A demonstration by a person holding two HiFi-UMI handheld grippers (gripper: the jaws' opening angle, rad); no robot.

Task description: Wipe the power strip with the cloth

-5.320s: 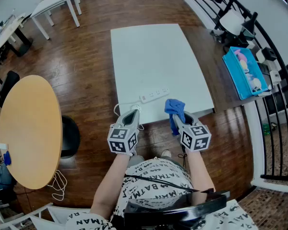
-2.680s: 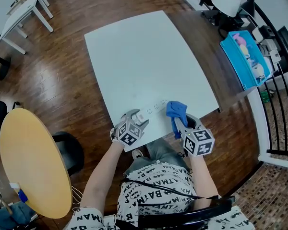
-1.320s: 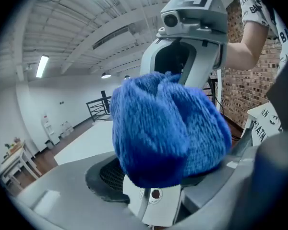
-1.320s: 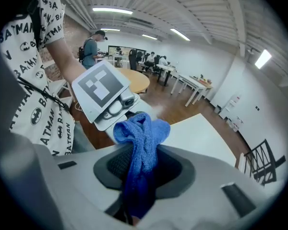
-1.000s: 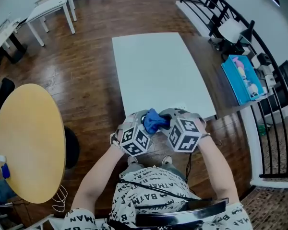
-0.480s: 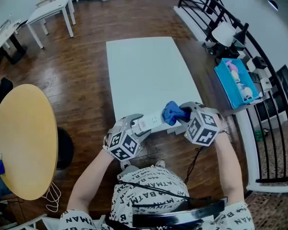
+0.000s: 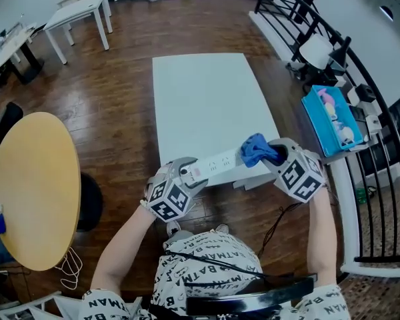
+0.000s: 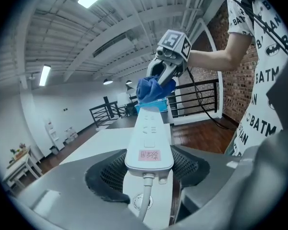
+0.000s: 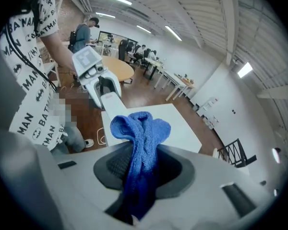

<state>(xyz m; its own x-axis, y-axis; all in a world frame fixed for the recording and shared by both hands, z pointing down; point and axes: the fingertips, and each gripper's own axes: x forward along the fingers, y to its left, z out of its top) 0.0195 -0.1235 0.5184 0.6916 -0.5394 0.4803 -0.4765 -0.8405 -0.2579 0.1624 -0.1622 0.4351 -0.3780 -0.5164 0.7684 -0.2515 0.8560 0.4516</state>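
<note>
Floor (image 7: 120,79): dark brown wood planks with a slight sheen.
Table (image 7: 207,99): a flat white rectangle with a matte top. In the head view its long sides run from 12 to 6 o'clock.
Power strip (image 7: 217,168): a long, smooth bar of white plastic with rounded ends. It has a row of sockets on top, a pink label by the cord end, and a white cord leaving that end. It is held above the table's 6 o'clock edge, slanting from 8 to 2 o'clock.
Cloth (image 7: 255,149): blue and nubbly, bunched into a lump that touches the strip's 2 o'clock end.
Left gripper (image 8: 149,172): grey, with dark mesh pads. Its jaws are clamped on the strip's cord end, and the strip runs straight out along them. The forearm comes up from 7 o'clock.
Right gripper (image 9: 143,169): its jaws are pinched on the cloth, with a fold bulging past the tips. It aims toward 10 o'clock at the strip's end. The arm reaches in from 5 o'clock.
</note>
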